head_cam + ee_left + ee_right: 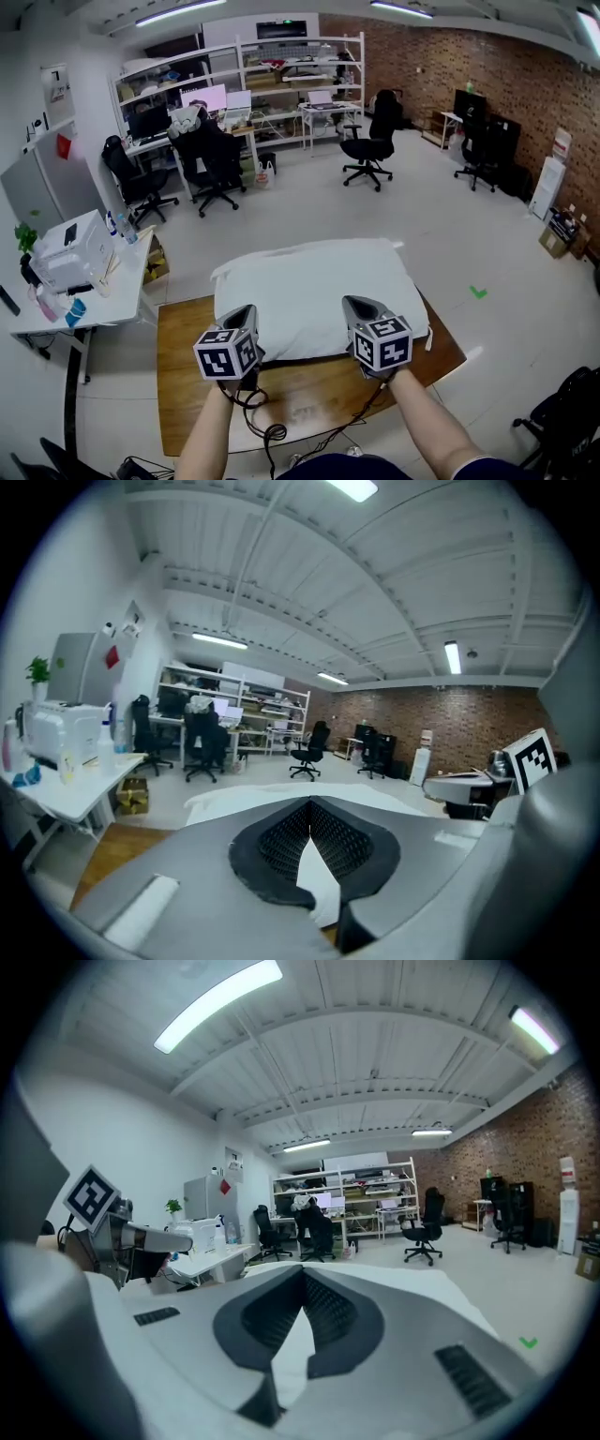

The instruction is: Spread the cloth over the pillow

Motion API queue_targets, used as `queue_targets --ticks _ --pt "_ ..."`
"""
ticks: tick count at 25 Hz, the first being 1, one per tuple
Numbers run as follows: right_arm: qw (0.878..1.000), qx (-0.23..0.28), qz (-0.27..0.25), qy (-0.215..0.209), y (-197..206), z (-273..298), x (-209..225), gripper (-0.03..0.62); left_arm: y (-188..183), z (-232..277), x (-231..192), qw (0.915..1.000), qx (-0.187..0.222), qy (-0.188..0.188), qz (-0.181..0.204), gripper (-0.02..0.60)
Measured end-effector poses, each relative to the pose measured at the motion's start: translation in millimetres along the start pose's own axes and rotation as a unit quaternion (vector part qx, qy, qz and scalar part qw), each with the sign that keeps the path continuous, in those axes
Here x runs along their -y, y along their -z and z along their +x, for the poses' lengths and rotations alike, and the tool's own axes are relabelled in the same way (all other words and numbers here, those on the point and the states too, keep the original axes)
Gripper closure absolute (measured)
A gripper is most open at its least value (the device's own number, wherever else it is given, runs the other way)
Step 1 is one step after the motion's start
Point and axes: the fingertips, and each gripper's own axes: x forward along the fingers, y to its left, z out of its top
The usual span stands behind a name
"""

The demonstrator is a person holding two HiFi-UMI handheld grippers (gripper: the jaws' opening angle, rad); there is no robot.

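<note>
Left gripper (244, 310): clenched, tips meeting, nothing pinched, above cloth's near edge.
Right gripper (358, 303): clenched likewise, empty, alongside.
Cloth (309, 281): white, lying over pillow (417, 323) on wooden table (187, 375).

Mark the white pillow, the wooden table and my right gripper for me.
white pillow (314, 291): head view, middle of its top face.
wooden table (187, 389): head view, bare wood near its left edge.
right gripper (359, 304): head view, tips of its shut jaws.

Grey left gripper (246, 314) and right gripper (360, 306) carry black ribbed pads (281, 841), black-and-white marker cubes (227, 353) and black cables (263, 413); the sleeve (475, 467) is dark blue.
</note>
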Motion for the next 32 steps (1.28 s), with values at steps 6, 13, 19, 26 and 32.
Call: queue_targets --ticks 6,13,19,26,32 --pt "0.998 0.03 -0.031 -0.036 -33 -17 -17 0.583 -39 14 84 0.9964 0.028 0.076 0.027 0.575" --pt "0.997 0.05 -0.02 -0.06 -55 -21 -24 0.582 -40 28 113 0.9944 0.025 0.094 0.043 0.575" --pt "0.997 0.037 -0.024 -0.063 -47 -17 -25 0.582 -30 33 123 0.9939 0.012 0.102 0.041 0.575" --pt "0.997 0.03 -0.025 -0.068 -39 -12 -26 0.582 -22 36 119 0.9941 0.002 0.098 0.047 0.575" --pt "0.997 0.031 -0.022 -0.072 -42 -12 -32 0.582 -19 32 118 0.9938 -0.004 0.101 0.046 0.575"
